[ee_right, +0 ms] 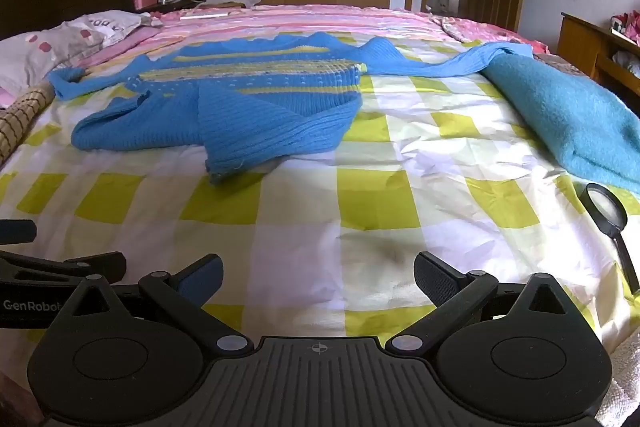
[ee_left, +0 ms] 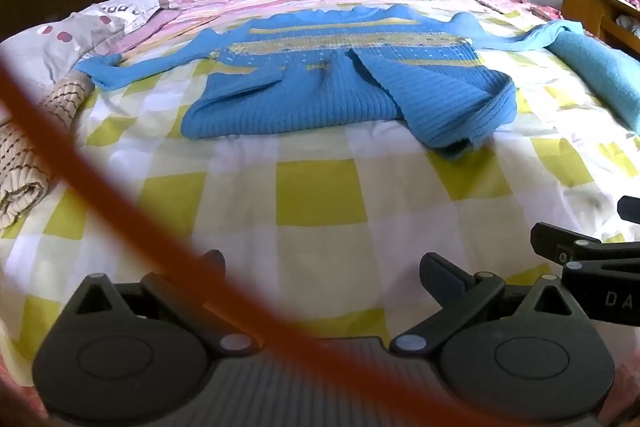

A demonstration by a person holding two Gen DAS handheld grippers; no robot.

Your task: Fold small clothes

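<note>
the blue knitted sweater (ee_left: 340, 83) is lying spread on the bed (ee_left: 320, 195), on the yellow-and-white checked sheet, with its yellow patterned band running across the chest. its sleeves are stretching out to both sides, and one lower corner is folding over onto the body. the left tool (ee_left: 320, 277) is hovering over bare sheet at the near edge of the bed, its two fingers standing wide apart and gripping nothing; the sweater is lying well ahead of it, straight in front. a blurred orange cord (ee_left: 80, 163) is crossing the left wrist view diagonally, close to the lens.

the right tool (ee_right: 318, 277) is also sitting wide open and empty above the sheet, and in its view the sweater (ee_right: 240, 107) is lying well ahead and to the left. the two tools are sitting side by side, each showing at the edge of the other's view. a teal towel (ee_right: 568, 119) is lying to the right of the sweater, with the end of one sleeve reaching its far end. a black magnifying glass (ee_right: 606, 213) is resting on the sheet near the towel's near end, to the right of the right tool. a beige striped folded cloth (ee_left: 28, 163) is lying at the left edge of the bed, and pillows (ee_right: 52, 43) are sitting near the dark headboard.
</note>
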